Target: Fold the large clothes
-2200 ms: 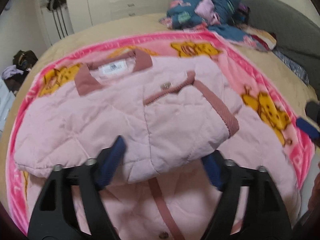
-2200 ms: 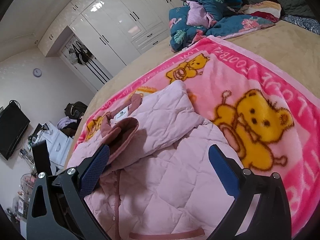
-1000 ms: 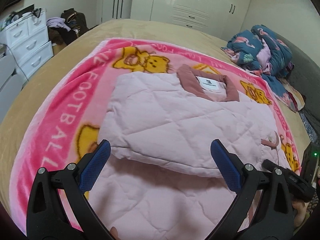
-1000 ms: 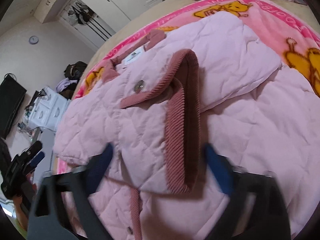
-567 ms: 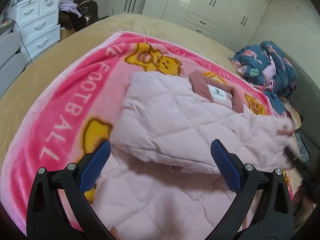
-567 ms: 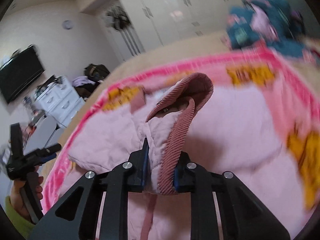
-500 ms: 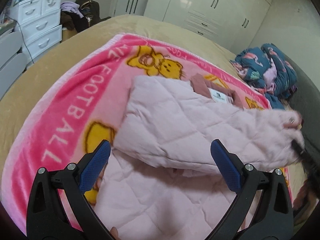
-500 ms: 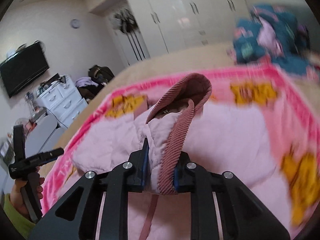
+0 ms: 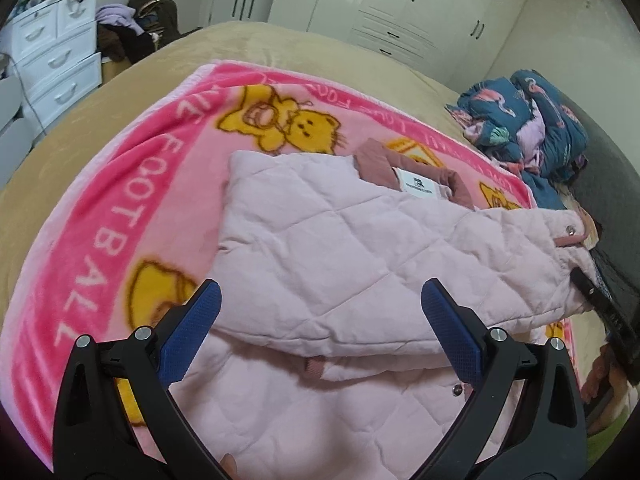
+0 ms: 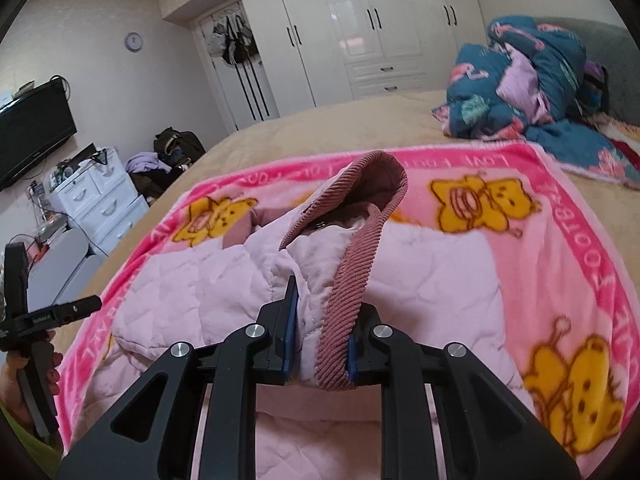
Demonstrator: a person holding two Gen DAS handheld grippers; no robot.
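A pale pink quilted jacket (image 9: 320, 248) with a dusty-rose collar lies on a pink bear blanket (image 9: 120, 184) on the bed. One sleeve is folded across its body. My left gripper (image 9: 320, 320) is open and empty, hovering over the near left part of the jacket. My right gripper (image 10: 320, 336) is shut on the sleeve's ribbed rose cuff (image 10: 352, 256) and holds it raised above the jacket (image 10: 192, 280). In the left wrist view the right gripper's finger shows at the right edge on the lifted cuff (image 9: 568, 236).
A heap of blue flamingo bedding (image 9: 528, 120) lies at the bed's far right corner, also in the right wrist view (image 10: 532, 84). White drawers (image 9: 52, 68) and a dark bag stand left of the bed. White wardrobes (image 10: 360, 32) line the back wall.
My right gripper closed on the sleeve cuff and lifted it off the jacket, towards the right. My left gripper stayed open and shifted little.
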